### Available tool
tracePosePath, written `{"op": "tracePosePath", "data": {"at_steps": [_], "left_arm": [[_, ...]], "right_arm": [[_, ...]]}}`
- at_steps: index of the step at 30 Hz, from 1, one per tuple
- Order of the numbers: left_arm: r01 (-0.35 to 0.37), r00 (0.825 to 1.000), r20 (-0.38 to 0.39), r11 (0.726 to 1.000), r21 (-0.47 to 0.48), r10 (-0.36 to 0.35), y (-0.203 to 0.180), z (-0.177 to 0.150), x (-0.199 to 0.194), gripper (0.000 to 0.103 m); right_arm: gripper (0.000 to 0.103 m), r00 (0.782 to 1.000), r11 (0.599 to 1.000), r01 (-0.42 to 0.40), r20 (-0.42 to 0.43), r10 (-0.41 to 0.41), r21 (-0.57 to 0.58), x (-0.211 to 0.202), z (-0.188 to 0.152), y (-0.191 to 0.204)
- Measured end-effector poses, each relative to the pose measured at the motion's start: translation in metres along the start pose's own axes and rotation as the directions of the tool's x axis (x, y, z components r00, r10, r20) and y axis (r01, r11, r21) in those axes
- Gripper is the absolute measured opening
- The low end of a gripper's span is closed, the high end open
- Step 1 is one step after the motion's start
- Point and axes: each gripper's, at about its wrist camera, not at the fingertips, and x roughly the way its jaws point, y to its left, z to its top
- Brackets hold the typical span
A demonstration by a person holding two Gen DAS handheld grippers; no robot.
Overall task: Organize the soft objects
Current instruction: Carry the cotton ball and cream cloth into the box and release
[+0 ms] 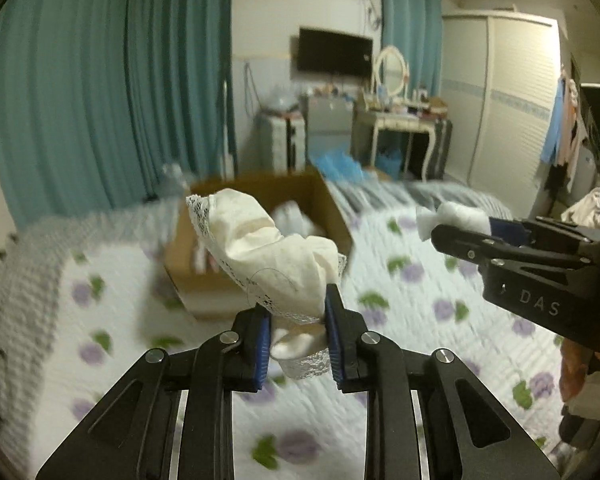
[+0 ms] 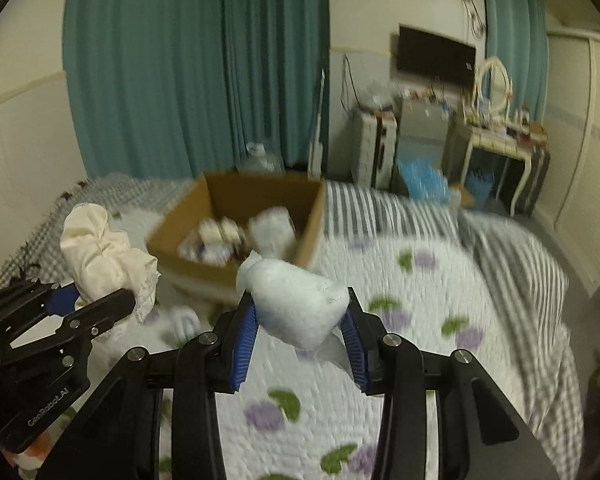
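Our left gripper (image 1: 296, 334) is clenched on a cream lace-trimmed cloth (image 1: 276, 252), and our right gripper (image 2: 300, 336) grasps a white padded bundle (image 2: 300, 304).

In the left wrist view the cream cloth bunches up from between the blue pads (image 1: 333, 320) at lower centre, its top overlapping the cardboard box (image 1: 332, 208) behind it. In the right wrist view the white bundle sits wedged between the pads at centre, its tip reaching the box's near wall. We see open flowered quilt (image 2: 420, 288) below and to the right of both grippers, running to the striped bed edge (image 2: 520, 248) at right and a checked border (image 2: 24, 256) at left. The box stands open on the quilt at centre, holding several pale soft items (image 2: 272, 224), too blurred to name. Teal curtains (image 1: 100, 100) fill the upper left.
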Motion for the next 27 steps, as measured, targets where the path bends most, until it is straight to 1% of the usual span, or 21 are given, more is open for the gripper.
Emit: {"op": "tracePosePath", "data": {"at_steps": [4, 6, 8, 10, 14, 17, 19, 20, 22, 24, 25, 26, 27], "left_arm": [[-0.031, 0.998, 0.061, 0.999, 0.014, 0.030, 0.018, 0.033, -0.005, 0.023], [-0.053, 0.995, 0.080, 0.998, 0.030, 0.051, 0.027, 0.043, 0.000, 0.023], [-0.073, 0.994, 0.085, 0.997, 0.035, 0.070, 0.036, 0.051, 0.014, 0.023], [-0.075, 0.995, 0.071, 0.996, 0.037, 0.072, 0.044, 0.058, 0.033, 0.024], [-0.090, 0.995, 0.057, 0.995, 0.051, 0.087, 0.056, 0.062, 0.078, 0.026], [-0.083, 0.996, 0.041, 0.994, 0.068, 0.080, 0.063, 0.057, 0.112, 0.028], [-0.098, 0.995, 0.021, 0.992, 0.085, 0.096, 0.067, 0.052, 0.136, 0.028], [-0.099, 0.995, 0.009, 0.991, 0.095, 0.098, 0.069, 0.049, 0.149, 0.031], [-0.098, 0.995, -0.025, 0.990, 0.097, 0.101, 0.073, 0.042, 0.170, 0.053], [-0.115, 0.993, -0.023, 0.990, 0.084, 0.117, 0.077, 0.039, 0.181, 0.063], [-0.115, 0.993, -0.013, 0.990, 0.076, 0.116, 0.079, 0.037, 0.185, 0.065], [-0.117, 0.993, -0.009, 0.991, 0.068, 0.118, 0.080, 0.037, 0.188, 0.067], [-0.123, 0.992, -0.010, 0.991, 0.061, 0.124, 0.082, 0.036, 0.191, 0.070]], "right_arm": [[0.039, 0.998, 0.999, -0.003, 0.060, 0.006, -0.048, 0.000, 0.043, 0.020], [0.039, 0.998, 0.998, -0.011, 0.068, 0.016, -0.060, 0.008, 0.057, 0.028], [0.039, 0.997, 0.997, -0.012, 0.071, 0.017, -0.075, 0.022, 0.069, 0.036], [0.039, 0.998, 0.996, -0.011, 0.065, 0.016, -0.084, 0.039, 0.077, 0.040], [0.039, 0.999, 0.998, -0.036, 0.024, 0.038, -0.059, 0.095, 0.090, 0.041], [0.039, 0.999, 0.998, -0.050, -0.020, 0.050, -0.040, 0.141, 0.091, 0.040], [0.040, 0.998, 0.998, -0.048, -0.039, 0.046, -0.034, 0.163, 0.089, 0.038], [0.040, 0.997, 0.999, -0.048, -0.053, 0.047, -0.025, 0.178, 0.087, 0.037], [0.042, 0.997, 0.999, -0.049, -0.057, 0.049, -0.007, 0.193, 0.081, 0.030], [0.046, 0.997, 0.999, -0.045, -0.062, 0.045, 0.003, 0.207, 0.076, 0.027], [0.055, 0.997, 0.999, -0.042, -0.063, 0.042, 0.001, 0.212, 0.074, 0.026], [0.068, 0.998, 0.999, -0.032, -0.058, 0.032, -0.002, 0.217, 0.072, 0.026], [0.074, 0.998, 1.000, -0.030, -0.052, 0.030, -0.003, 0.221, 0.071, 0.021]]}}
